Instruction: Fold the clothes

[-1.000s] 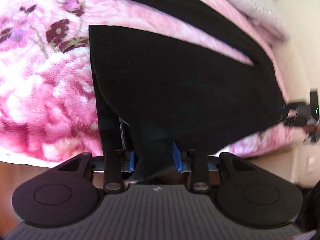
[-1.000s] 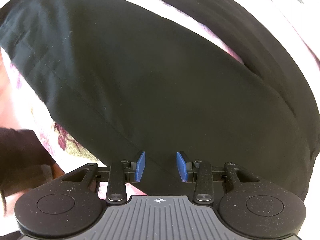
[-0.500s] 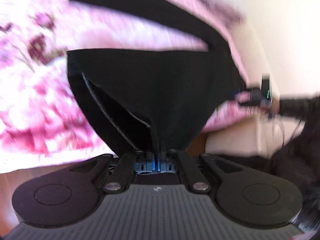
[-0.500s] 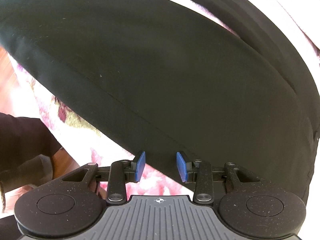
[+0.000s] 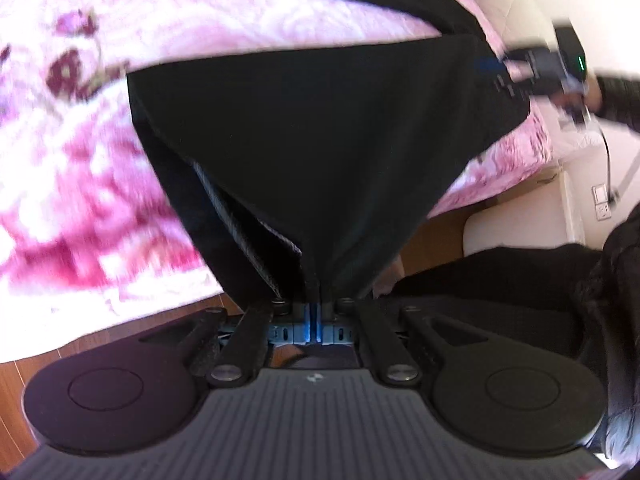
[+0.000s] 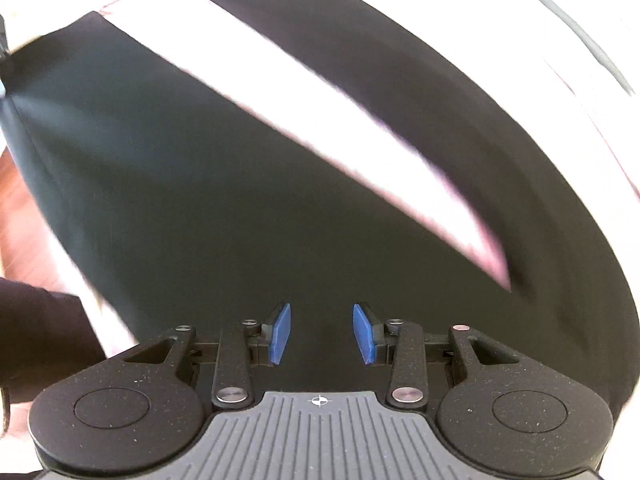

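A pair of black trousers [image 5: 320,120] lies across a pink flowered bedspread [image 5: 80,160]. My left gripper [image 5: 313,320] is shut on the near edge of the trousers, and the cloth rises taut from its blue pads. In the left wrist view my right gripper [image 5: 536,68] shows at the far right corner of the cloth. In the right wrist view my right gripper [image 6: 322,334] is open, its blue pads [image 6: 280,334] apart just above the black trousers [image 6: 240,220]. A second trouser leg [image 6: 400,80] runs diagonally behind.
The bedspread [image 6: 340,128] shows as a pale strip between the two legs. Wooden floor [image 5: 120,332] lies below the bed's edge. A white bedside cabinet [image 5: 520,224] and wall sockets [image 5: 602,200] stand at the right. A dark sleeve [image 6: 36,328] is at the left.
My left gripper has closed on the trousers' edge and pulled it up and back. My right gripper has stayed open and shifted over the cloth toward the second leg.
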Motion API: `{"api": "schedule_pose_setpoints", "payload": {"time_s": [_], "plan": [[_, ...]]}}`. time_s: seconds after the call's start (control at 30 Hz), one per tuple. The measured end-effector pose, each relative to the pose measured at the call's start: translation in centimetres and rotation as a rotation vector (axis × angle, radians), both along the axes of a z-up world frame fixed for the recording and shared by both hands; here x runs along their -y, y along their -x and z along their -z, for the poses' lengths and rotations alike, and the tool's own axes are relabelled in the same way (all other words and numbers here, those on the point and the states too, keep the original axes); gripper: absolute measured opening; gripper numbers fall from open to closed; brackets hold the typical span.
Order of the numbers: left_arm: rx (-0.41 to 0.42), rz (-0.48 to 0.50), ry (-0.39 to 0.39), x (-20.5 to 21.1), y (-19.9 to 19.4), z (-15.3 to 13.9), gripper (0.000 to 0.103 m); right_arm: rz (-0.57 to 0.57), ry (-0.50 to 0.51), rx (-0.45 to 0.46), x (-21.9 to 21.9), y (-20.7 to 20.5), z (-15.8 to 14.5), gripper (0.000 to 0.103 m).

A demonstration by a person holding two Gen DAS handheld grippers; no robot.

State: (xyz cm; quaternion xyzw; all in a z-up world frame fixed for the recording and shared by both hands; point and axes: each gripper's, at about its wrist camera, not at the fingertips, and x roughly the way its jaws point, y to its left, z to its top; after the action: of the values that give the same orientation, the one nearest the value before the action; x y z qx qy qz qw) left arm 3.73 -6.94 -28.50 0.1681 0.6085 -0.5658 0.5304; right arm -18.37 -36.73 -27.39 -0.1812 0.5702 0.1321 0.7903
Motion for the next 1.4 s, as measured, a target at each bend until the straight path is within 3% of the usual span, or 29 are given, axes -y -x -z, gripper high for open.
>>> {"api": "schedule_pose_setpoints", "payload": {"time_s": [0.17, 0.3, 0.5, 0.57, 0.67, 0.77, 0.83, 0.93, 1.03, 1.2, 1.3, 1.4], "plan": [[-0.001, -0.022, 0.002, -0.1, -0.1, 0.5, 0.001, -0.128, 0.018, 0.011, -0.4, -4.5, 0.3, 0.038], [-0.024, -0.044, 0.011, 0.0, -0.3, 0.6, 0.001, -0.103, 0.038, 0.009, -0.2, -2.7, -1.8, 0.038], [-0.064, -0.246, 0.059, 0.2, -2.8, 0.0, 0.005, 0.137, 0.129, -0.024, 5.8, 0.7, -2.4, 0.038], [-0.029, -0.26, 0.048, 1.1, -3.3, -0.4, 0.005, 0.261, 0.177, -0.033, 8.8, 2.8, -2.7, 0.038], [0.112, -0.249, 0.003, 3.3, -3.4, -2.2, 0.005, 0.479, 0.221, -0.058, 14.0, 7.5, -3.5, 0.038], [0.263, -0.228, 0.004, 6.8, -2.4, -4.9, 0.005, 0.672, 0.211, -0.067, 19.2, 13.3, -4.8, 0.038], [0.34, -0.163, 0.023, 10.3, -1.0, -6.3, 0.007, 0.749, 0.219, -0.063, 22.1, 17.4, -5.8, 0.038], [0.414, -0.037, 0.063, 17.4, 3.6, -7.4, 0.018, 0.773, 0.236, -0.056, 25.9, 23.3, -6.2, 0.038], [0.468, 0.09, 0.132, 24.3, 10.2, -8.1, 0.021, 0.809, 0.177, -0.005, 30.6, 28.3, -5.7, 0.038], [0.492, 0.263, 0.219, 37.1, 24.8, -6.9, 0.027, 0.92, -0.135, 0.115, 41.2, 35.3, -7.5, 0.038], [0.446, 0.382, 0.263, 43.6, 33.1, -5.4, 0.027, 0.91, -0.274, 0.151, 47.2, 36.7, -7.7, 0.038], [0.392, 0.454, 0.287, 48.0, 38.9, -4.0, 0.027, 0.915, -0.428, 0.142, 52.6, 37.0, -6.4, 0.038]]}}
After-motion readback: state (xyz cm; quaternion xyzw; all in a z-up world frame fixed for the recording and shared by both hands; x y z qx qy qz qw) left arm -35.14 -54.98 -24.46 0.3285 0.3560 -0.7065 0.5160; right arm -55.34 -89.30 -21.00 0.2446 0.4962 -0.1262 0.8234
